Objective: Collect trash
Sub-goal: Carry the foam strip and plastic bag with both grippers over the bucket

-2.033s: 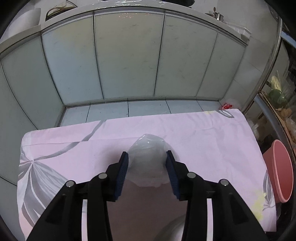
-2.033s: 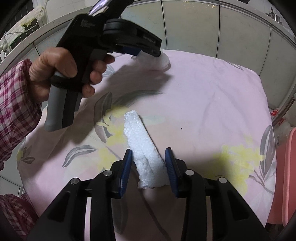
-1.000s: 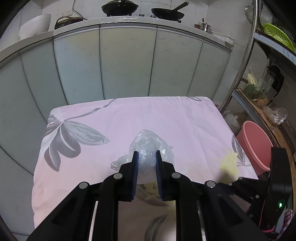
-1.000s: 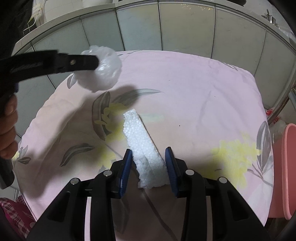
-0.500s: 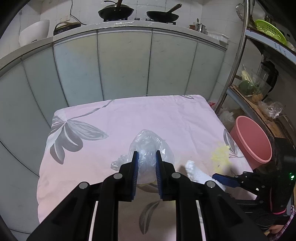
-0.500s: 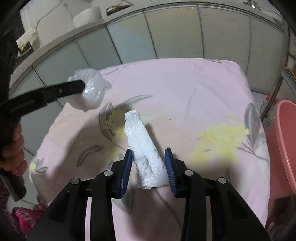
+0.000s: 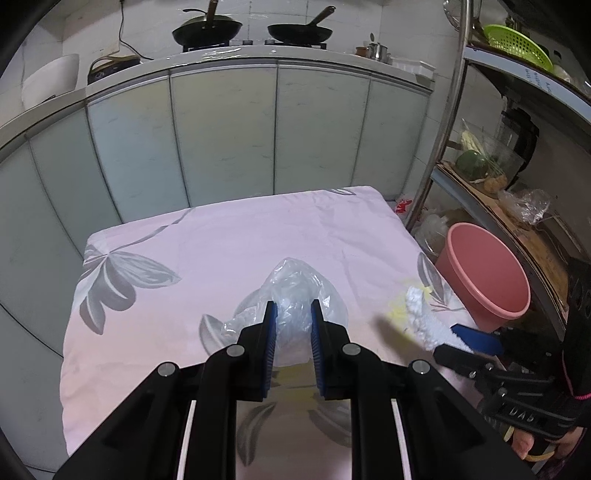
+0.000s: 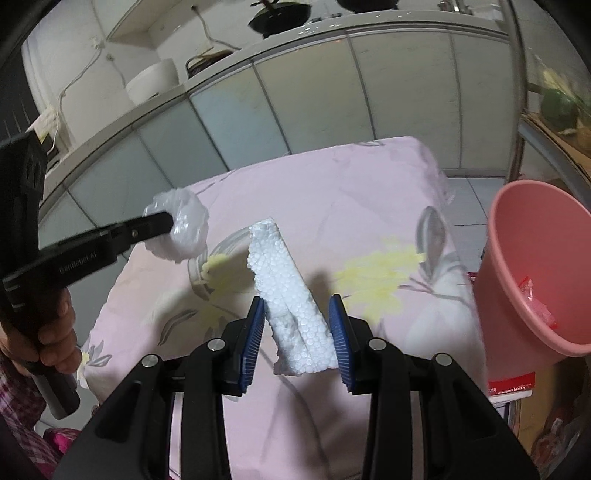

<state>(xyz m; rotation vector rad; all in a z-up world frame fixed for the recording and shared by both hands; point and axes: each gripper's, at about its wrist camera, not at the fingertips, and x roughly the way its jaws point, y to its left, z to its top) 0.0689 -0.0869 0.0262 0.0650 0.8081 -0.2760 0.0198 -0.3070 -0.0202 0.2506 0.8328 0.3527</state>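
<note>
- Above pink cloth (image 7: 240, 251) we're holding both loads clear.
- L gripper (image 7: 291, 325) is pinching plastic bag (image 7: 295, 291).
- R gripper (image 8: 297, 325) is clamping foam strip (image 8: 284, 288); pink bucket (image 8: 509, 295) is sitting beside the cloth.

Two black woks (image 7: 207, 28) sat on the stove at the top of the left view, with a small steel pot (image 7: 376, 51) to their right. A white cooker (image 7: 50, 83) stood at upper left on the counter (image 7: 221, 55). Pale cabinet doors (image 7: 225, 133) filled the middle. A green basket (image 7: 515, 46) lay on the rack (image 7: 491, 206) at upper right.
</note>
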